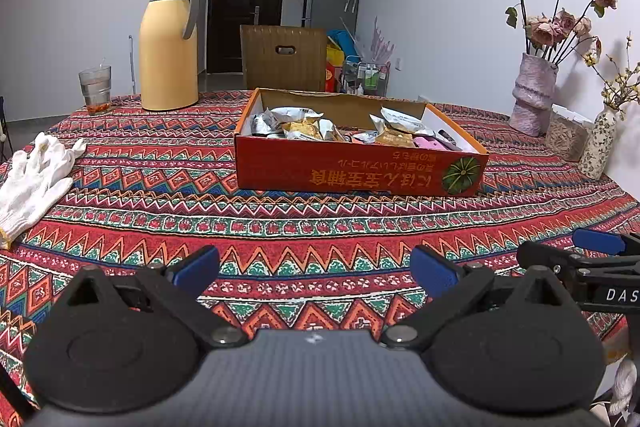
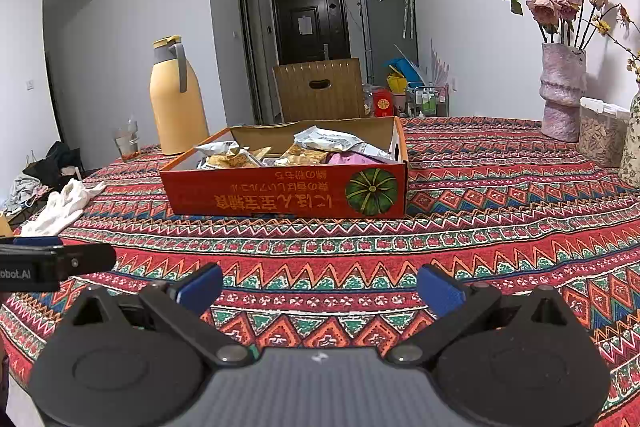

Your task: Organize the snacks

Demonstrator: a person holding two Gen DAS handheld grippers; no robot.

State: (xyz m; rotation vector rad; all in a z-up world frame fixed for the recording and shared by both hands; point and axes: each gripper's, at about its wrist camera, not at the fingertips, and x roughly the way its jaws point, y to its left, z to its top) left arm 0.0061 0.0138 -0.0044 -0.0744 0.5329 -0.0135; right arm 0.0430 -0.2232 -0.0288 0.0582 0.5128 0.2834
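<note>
Blue-padded fingers of the left gripper [image 1: 315, 273] spread wide apart, nothing between them, low over the patterned tablecloth [image 1: 320, 227] at 6 o'clock in the left wrist view. Right gripper [image 2: 320, 289] likewise agape and empty at 6 o'clock in its own view, hovering above the same red, green and blue zigzag weave. Each tool visible to the other: right gripper's black arm jutting in at 4 o'clock of the left view, left gripper's arm at 9 o'clock of the right view.

Farther out, dead ahead at 12 o'clock, an open orange cardboard box [image 1: 360, 175] resting flat on the cloth, printed side with a green pumpkin emblem facing the cameras, lettering upside down. Snack packets [image 1: 304, 125] heaped inside it: silver, tan and pink wrappers, some poking above the rim. Well apart from both grippers.

White work gloves [image 1: 36, 179] crumpled at 9 o'clock near the table's left edge. Beyond the box at 11 o'clock, a yellow thermos jug [image 1: 168, 47] with grey handle, a glass tumbler [image 1: 96, 89] just beside it. At 2 o'clock, a pink textured vase [image 1: 534, 95] of dried roses near the white wall, a smaller floral vase [image 1: 598, 147] and a clear container close by. Wooden chair back [image 1: 284, 57] behind the table, dark door [image 1: 246, 11] at the far end of the hallway.
</note>
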